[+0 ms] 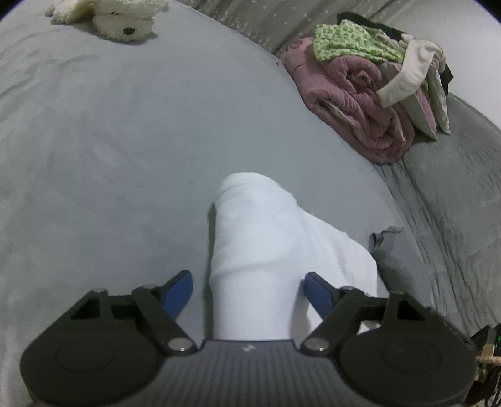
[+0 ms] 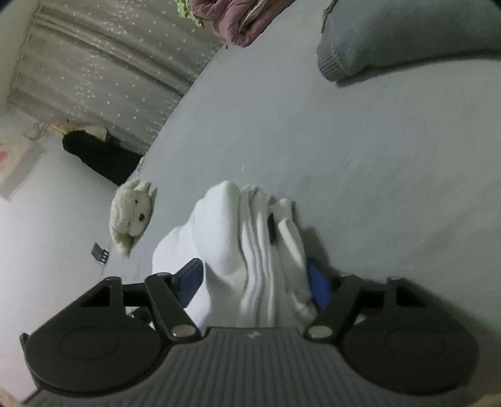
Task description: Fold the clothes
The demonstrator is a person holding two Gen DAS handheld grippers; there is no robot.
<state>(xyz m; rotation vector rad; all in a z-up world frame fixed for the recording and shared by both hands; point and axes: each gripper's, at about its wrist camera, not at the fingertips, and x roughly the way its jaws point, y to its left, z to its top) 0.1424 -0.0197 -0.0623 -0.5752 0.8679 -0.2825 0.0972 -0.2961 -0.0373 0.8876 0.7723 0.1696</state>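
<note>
White garment, bunched and part-folded, lying on the grey bed and running up between both tools. Soft, light, limp by the look of it: no stiffness to hold a crease, likely to sag and slide open once lifted. In the right wrist view, several stacked layers showing as parallel ridges, with a dark slit between two folds. Probably best taken at an edge where all layers meet, pinched through the full stack, not at the loose top ply.

Left tool: blue fingers standing wide on either side of the cloth, a gap visible on the left side, so not clamped. Right tool: cloth filling the span between its fingers, far finger half buried in folds; pressing or merely flanking, cannot tell.

Further out: cream plush toy at the bed's edge, well apart from the garment. Heap of other clothes, a pink quilted piece under a green patterned one, at the far right of the bed. Grey knit item lying apart. Star-dotted curtain behind.
</note>
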